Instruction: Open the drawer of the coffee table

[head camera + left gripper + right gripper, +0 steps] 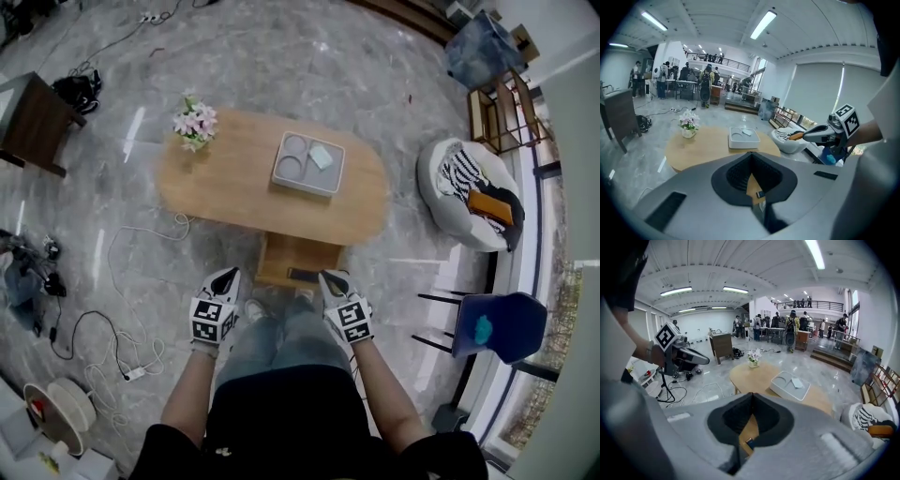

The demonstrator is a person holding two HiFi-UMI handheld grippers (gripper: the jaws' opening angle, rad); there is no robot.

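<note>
The oval wooden coffee table (234,187) stands on the marble floor in front of me. Its drawer (298,261) juts out from the near side, with a small dark thing (302,274) at its front edge. My left gripper (225,276) and right gripper (330,278) hang side by side above my legs, just short of the drawer, both shut and empty. In the left gripper view the jaws (751,154) meet in a closed seam, and the drawer's wood shows below them. The right gripper view shows the same closed seam (752,395).
A white tray (307,164) and a flower vase (195,122) sit on the tabletop. A white beanbag (464,192) and a blue chair (497,323) stand to the right. Cables (122,352) trail across the floor at left, near a dark side table (37,117).
</note>
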